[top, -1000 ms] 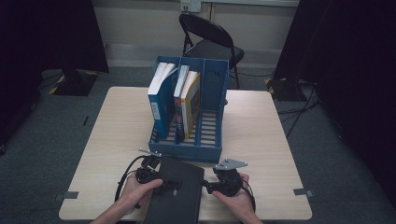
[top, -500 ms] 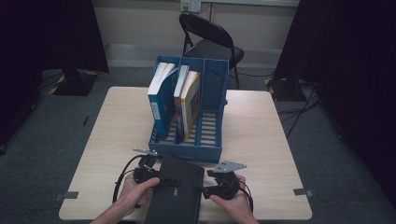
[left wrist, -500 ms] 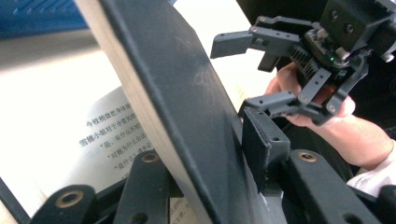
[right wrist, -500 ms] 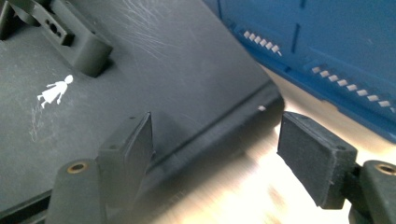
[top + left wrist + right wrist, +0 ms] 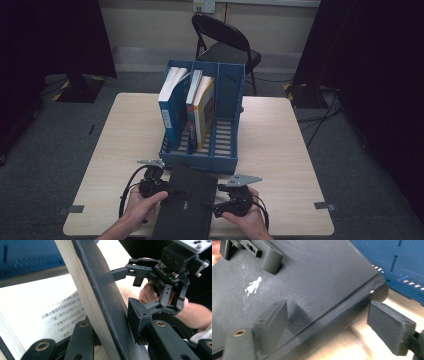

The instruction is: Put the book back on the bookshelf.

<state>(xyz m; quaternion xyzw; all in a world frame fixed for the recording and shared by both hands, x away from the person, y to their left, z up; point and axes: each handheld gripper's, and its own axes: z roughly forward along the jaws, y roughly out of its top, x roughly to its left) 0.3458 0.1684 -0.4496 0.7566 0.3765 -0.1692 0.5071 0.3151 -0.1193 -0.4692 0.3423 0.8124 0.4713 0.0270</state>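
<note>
High view: black book [image 5: 182, 210] at bottom centre, just before blue file rack [image 5: 200, 150]. Left gripper [image 5: 162, 189] has been closing, clamped on its front cover (pages exposed). Right gripper [image 5: 212, 204] has been opening, jaws spread around the spine edge.

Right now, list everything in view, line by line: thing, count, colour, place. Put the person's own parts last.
black book: one, black cover with a small white figure, near table edge, between the two grippers.
file rack: one, blue, three slots, mid-table.
standing books: three as far as I can tell, blue and yellow covers, in the rack's left and middle slots.
table: one, light wood.
folding chair: one, black, behind the table.
left gripper: one, black, jaws have just been closing, now clamped on the book's cover and some pages.
right gripper: one, black, jaws have just been opening, pads straddle the book's right edge.
hands: two, each holding a gripper.
</note>
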